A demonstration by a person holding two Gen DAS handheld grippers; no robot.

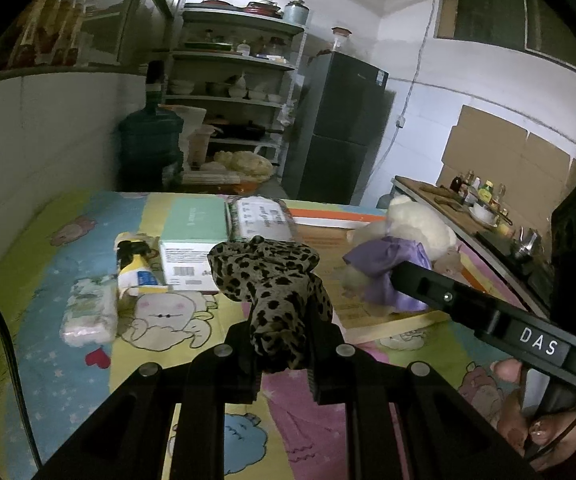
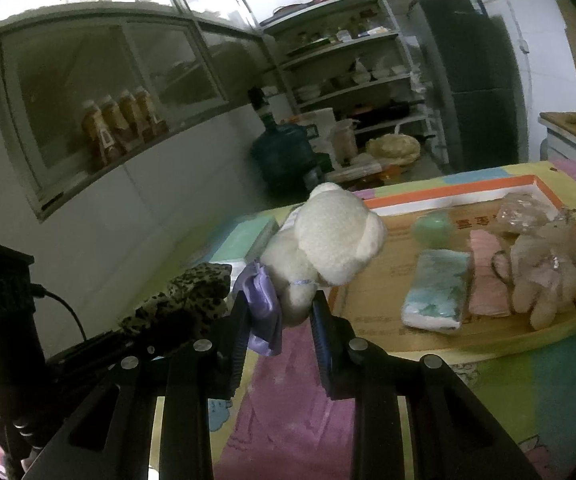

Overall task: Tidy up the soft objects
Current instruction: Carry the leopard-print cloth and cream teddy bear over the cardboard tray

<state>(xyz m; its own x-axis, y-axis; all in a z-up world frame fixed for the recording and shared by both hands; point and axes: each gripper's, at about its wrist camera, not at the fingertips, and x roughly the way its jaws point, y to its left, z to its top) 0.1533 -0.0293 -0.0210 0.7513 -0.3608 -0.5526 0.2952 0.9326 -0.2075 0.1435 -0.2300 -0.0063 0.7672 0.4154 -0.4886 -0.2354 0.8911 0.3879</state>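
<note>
My left gripper (image 1: 284, 332) is shut on a leopard-print cloth (image 1: 266, 276), which bunches up above the fingers, over the cartoon-print sheet (image 1: 48, 280). My right gripper (image 2: 278, 312) is shut on a white plush bear (image 2: 327, 236) in a purple satin dress (image 2: 262, 304), gripped low on its body and held up near the flat cardboard tray (image 2: 383, 280). In the left wrist view the bear (image 1: 411, 232) hangs at the right in front of the right gripper's black body (image 1: 487, 316). In the right wrist view the leopard cloth (image 2: 184, 300) shows at the left.
The tray holds a tissue pack (image 2: 435, 294), a pink folded cloth (image 2: 487, 276), a small beige plush (image 2: 543, 276), a green ball (image 2: 433, 230) and a clear bag (image 2: 523, 208). On the sheet lie a tissue pack (image 1: 90, 312), a yellow-white pouch (image 1: 134, 260) and boxes (image 1: 192, 240). Shelves and a fridge stand behind.
</note>
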